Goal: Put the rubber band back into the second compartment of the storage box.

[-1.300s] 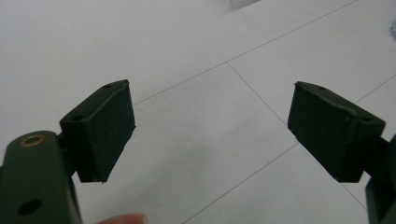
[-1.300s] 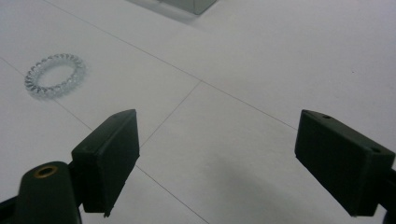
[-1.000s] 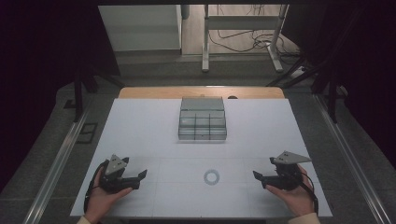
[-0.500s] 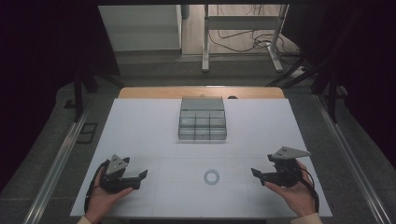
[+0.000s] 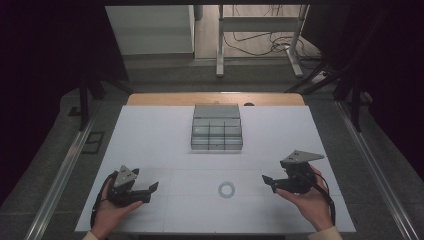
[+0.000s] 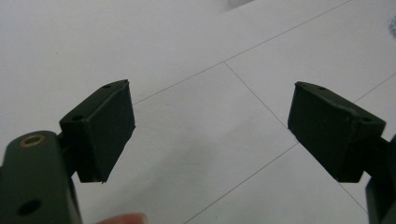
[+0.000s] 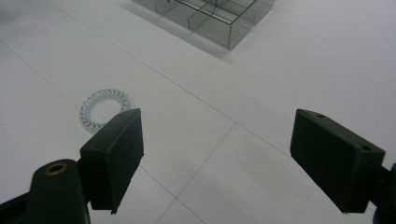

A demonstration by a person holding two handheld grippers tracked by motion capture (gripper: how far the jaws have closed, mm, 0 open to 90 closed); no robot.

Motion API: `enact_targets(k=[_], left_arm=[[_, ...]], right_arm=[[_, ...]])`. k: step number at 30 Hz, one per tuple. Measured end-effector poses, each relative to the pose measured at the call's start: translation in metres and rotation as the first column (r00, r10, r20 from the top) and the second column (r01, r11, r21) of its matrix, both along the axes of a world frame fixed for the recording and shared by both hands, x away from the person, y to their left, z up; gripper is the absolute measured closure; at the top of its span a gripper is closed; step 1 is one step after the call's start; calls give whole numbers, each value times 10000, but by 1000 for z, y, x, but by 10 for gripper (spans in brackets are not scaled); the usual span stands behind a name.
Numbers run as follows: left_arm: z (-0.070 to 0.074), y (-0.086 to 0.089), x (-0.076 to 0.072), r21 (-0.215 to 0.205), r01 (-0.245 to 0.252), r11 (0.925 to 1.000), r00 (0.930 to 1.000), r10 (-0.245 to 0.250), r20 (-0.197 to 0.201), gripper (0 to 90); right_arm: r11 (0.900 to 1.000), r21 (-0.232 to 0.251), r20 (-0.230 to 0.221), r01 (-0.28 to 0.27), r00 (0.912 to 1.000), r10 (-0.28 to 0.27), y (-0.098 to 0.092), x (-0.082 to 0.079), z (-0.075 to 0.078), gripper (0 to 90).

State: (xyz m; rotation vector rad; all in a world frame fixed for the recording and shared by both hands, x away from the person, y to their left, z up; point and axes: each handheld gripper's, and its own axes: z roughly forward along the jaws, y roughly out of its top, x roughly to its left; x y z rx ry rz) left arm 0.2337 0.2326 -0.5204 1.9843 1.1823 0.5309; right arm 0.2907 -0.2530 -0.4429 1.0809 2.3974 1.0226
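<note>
Right claw (image 5: pixel 269 180): lower right of the high view, raised a little off the white desk (image 5: pixel 150 145), jaws spread wide, nothing gripped. Nose turned toward frame centre, apparently to line up on the small pale coiled ring (image 5: pixel 227 189), probably a spiral hair tie. In the right gripper view, ring (image 7: pixel 103 110) at left centre, flat on the desk, just beyond the tip of the left-hand jaw and outside the gap; wide opening judged to suit a straddle of the ring from above.

Left claw (image 5: pixel 152 188): lower left of the high view, low over the desk, jaws likewise wide apart and empty. In the left gripper view, bare desk and thin ruled lines between the jaws (image 6: pixel 210 135); position reads as standby, well apart from the ring.

Clear compartment organiser (image 5: pixel 217 127): upper centre of the high view, well apart from both claws and beyond the ring; its near corner at the top of the right gripper view (image 7: pixel 219 18). Compartments apparently empty, hence the likely destination.

Ring: lower centre of the high view, between the two claws, nearer the right one. Pickup not yet begun.
</note>
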Motion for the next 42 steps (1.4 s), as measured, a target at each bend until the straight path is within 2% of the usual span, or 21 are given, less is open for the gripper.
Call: enact_targets(k=[15,23,35,42], left_arm=[[0,-1,0,50,62,10000,10000,-62,14,152],[0,-1,0,36,72,10000,10000,-72,29,152],[0,-2,0,108,116,9999,9999,-117,37,152],[1,-3,0,131,124,9998,9999,-124,58,152]], right_arm=[[9995,-244,-344,-202,9992,193,17,5,1,178],[9983,-370,-313,-440,9986,428,32,8,1,180],[9951,-528,-583,-834,9951,803,62,15,2,188],[9920,-790,-872,-988,9920,918,77,20,-4,199]])
